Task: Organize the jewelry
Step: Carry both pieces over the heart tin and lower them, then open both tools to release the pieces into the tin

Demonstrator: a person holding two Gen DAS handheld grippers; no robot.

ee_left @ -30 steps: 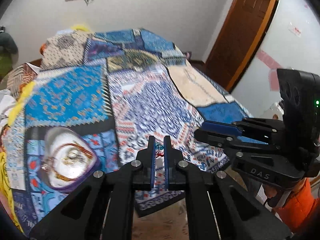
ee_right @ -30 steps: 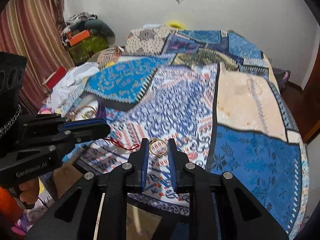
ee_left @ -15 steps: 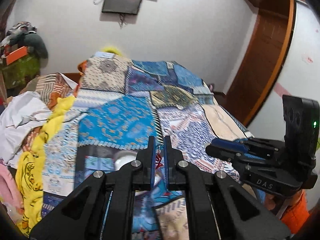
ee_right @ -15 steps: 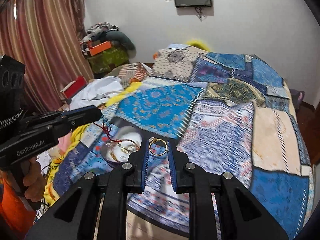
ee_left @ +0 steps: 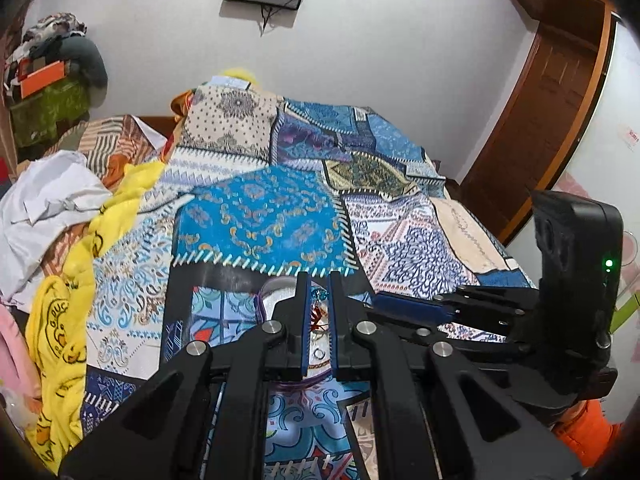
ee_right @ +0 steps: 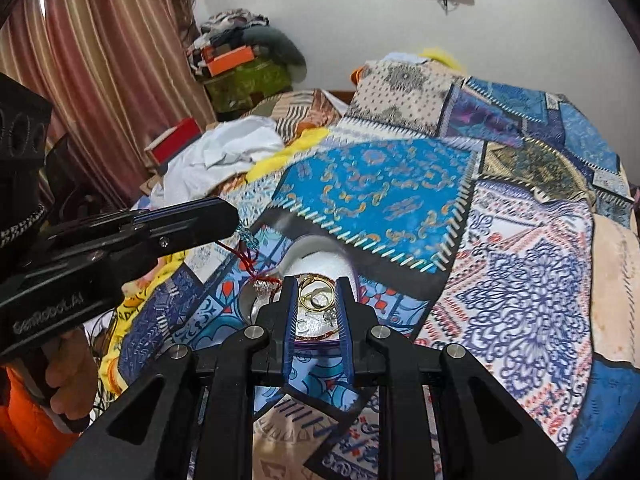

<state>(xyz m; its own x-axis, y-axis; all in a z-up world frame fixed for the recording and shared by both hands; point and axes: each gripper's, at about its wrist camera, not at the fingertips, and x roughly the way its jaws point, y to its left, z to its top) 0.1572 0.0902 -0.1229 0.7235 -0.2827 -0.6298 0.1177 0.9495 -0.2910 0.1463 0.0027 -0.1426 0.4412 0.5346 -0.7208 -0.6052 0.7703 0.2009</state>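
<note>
My left gripper [ee_left: 319, 295] is shut on a red thread bracelet [ee_left: 318, 314] with a blue bead, held over a white bowl [ee_left: 280, 298] on the bed. From the right wrist view the bracelet [ee_right: 248, 254] dangles from the left gripper [ee_right: 228, 216] down toward the bowl's rim [ee_right: 320, 260]. My right gripper [ee_right: 316, 298] is shut on a gold ring [ee_right: 314, 300], just above the bowl, which holds several other jewelry pieces. The right gripper also shows in the left wrist view [ee_left: 376, 300], close beside the left one.
A patchwork blue bedspread [ee_right: 380, 196] covers the bed. Yellow cloth [ee_left: 76, 280] and white clothes [ee_left: 44, 200] lie along the left side. A clothes pile [ee_right: 244, 60] and striped curtain [ee_right: 100, 60] stand at the back left; a wooden door [ee_left: 540, 120] at the right.
Both grippers have swung left and come over the white bowl, still carrying the bracelet and the ring. The bowl now lies right under the fingertips.
</note>
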